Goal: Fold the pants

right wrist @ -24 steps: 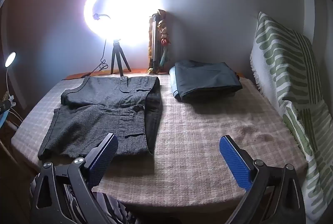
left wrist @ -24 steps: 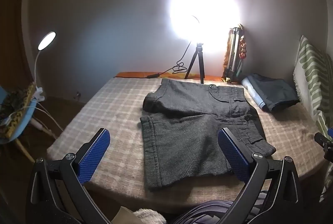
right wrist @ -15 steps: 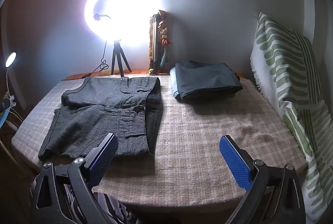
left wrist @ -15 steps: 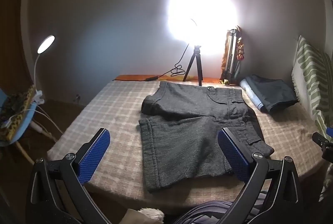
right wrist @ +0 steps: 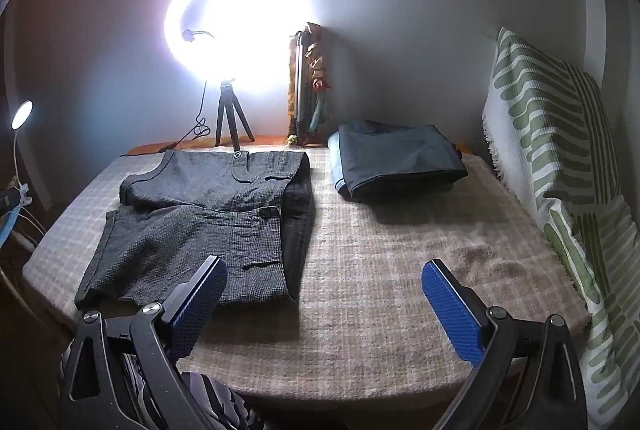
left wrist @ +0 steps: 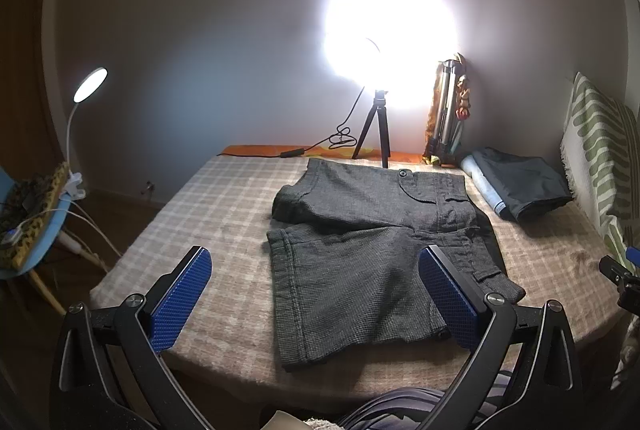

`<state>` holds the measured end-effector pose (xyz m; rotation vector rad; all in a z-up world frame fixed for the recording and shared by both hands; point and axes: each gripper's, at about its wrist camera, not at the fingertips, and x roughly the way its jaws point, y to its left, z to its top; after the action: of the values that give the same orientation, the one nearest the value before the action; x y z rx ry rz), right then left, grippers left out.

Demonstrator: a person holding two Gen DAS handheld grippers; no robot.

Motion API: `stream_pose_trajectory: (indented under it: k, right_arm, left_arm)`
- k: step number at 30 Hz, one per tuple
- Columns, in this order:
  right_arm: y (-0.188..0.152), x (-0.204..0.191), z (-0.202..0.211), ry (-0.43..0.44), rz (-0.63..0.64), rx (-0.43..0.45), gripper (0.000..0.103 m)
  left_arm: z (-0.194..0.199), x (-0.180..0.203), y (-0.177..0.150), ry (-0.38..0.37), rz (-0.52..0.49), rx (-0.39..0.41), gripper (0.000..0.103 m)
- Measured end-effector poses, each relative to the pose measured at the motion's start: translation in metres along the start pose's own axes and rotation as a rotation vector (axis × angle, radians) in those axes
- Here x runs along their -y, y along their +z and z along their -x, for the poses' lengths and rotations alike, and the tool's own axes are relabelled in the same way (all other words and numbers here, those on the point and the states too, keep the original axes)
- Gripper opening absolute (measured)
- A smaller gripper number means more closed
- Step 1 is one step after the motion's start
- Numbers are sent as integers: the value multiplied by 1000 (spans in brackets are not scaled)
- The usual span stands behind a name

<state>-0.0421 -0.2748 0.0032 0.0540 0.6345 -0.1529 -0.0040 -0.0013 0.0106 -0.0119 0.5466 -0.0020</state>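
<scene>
Grey checked shorts (left wrist: 372, 250) lie flat and unfolded on the bed (left wrist: 224, 206), towards its left half, waistband to the right, both legs pointing left, the far leg shorter-looking and slightly overlapped by the near one. Left tongs (left wrist: 316, 294): spread wide, holding nothing, hovering above the near edge of the bed with the near leg between the blue pads. Right tongs (right wrist: 324, 304): spread wide, empty, hovering over bare blanket just right of the waistband. Folded dark garment (right wrist: 400, 160): far right corner, well apart from the shorts. Striped cushion (right wrist: 560, 166): against the right side. Ring lamp on tripod (right wrist: 232, 122): at the far edge, behind the shorts. Small desk lamp (left wrist: 90, 84): off the bed, left. Step in hand, by judgement: approach before the first fold; nothing yet gripped. Advice: left tongs should take the hem corner of the near leg, right tongs the near waistband corner, pinching both layers of cloth but not the blanket beneath; lift together and carry the near half over the far half, edges matched, keeping clear of the tripod.
</scene>
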Motion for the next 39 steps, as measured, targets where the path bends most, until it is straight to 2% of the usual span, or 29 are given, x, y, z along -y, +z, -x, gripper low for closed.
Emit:
stream_pose_trajectory:
  k: [39]
  right_arm:
    - [-5, -5, -4, 12, 0, -7, 99]
  left_arm:
    - [0, 4, -1, -4, 0, 0, 103]
